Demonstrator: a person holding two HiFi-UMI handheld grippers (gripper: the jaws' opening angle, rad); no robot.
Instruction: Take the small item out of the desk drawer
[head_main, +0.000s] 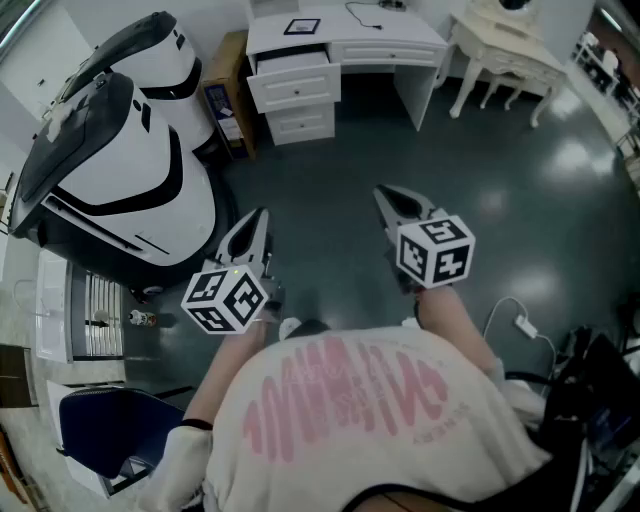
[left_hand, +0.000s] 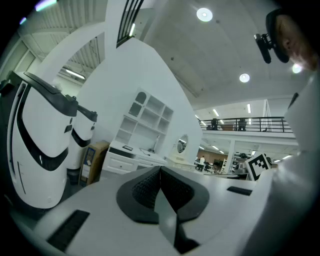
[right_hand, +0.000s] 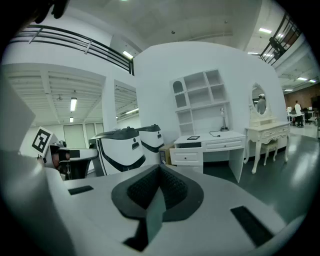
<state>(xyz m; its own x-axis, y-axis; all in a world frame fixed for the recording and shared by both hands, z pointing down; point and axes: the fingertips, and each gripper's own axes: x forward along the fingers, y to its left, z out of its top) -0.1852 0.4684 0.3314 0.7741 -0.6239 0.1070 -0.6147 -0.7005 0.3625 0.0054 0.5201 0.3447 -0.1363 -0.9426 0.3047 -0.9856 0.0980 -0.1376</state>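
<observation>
Left tongs (head_main: 255, 220): pads together on nothing, carried level ahead of me because I am well short of the desk.
Right tongs (head_main: 388, 200): closed and empty too, tipped slightly down.
Floor (head_main: 330, 170): a dark stretch lies between the tongs and the desk.
Desk drawer (head_main: 290, 65): the top one stands pulled out at the left end of the white desk (head_main: 390, 45).
Small item: I judge it lies inside the drawer, unseen from here.

Showroom hall — white desk (head_main: 390, 35), dressing table (head_main: 500, 40), mezzanine railing (left_hand: 240, 120).
</observation>
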